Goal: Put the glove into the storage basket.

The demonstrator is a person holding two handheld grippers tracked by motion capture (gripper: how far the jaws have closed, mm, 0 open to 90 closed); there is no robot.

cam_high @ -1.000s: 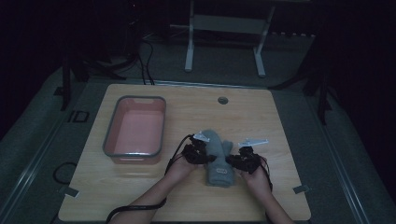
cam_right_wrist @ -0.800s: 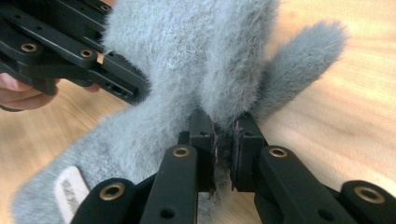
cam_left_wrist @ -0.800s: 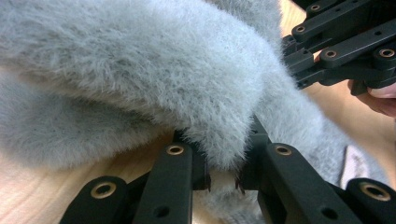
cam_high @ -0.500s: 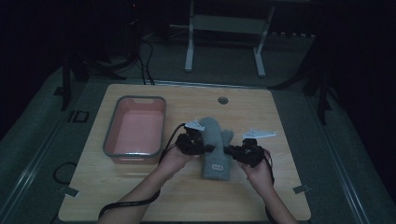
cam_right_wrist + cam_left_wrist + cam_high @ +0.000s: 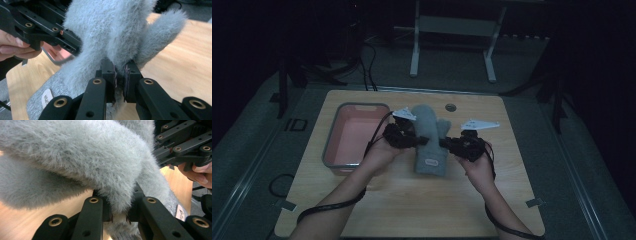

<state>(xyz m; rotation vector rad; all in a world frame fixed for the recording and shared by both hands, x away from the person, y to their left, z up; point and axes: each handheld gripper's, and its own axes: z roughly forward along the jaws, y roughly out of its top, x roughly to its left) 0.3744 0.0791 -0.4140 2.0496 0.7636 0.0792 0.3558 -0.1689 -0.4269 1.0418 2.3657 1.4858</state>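
Observation:
A grey fuzzy mitten (image 5: 428, 135) with a small label near its cuff hangs above the wooden table (image 5: 412, 210), held from both sides. My left gripper (image 5: 421, 142) is shut on the mitten's left edge; in the left gripper view the fur (image 5: 82, 162) bulges over the jaws and my left gripper (image 5: 119, 216) pinches a fold. My right gripper (image 5: 445, 144) is shut on the right edge; the right gripper view has the mitten (image 5: 112, 32) clamped in my right gripper (image 5: 119, 85), thumb part sticking out to the right, cuff label (image 5: 46, 97) low at left.
A pink rectangular tub (image 5: 353, 137) with a grey rim stands on the table's left half, close beside the left hand. A small round hole (image 5: 450, 107) sits near the table's far edge. Cables trail from both grippers toward the front edge. A metal stand (image 5: 452, 40) is beyond the table.
Both grippers have moved away from me toward the table's far side, carrying the mitten with them and lifting it. The grip on both edges has stayed the same.

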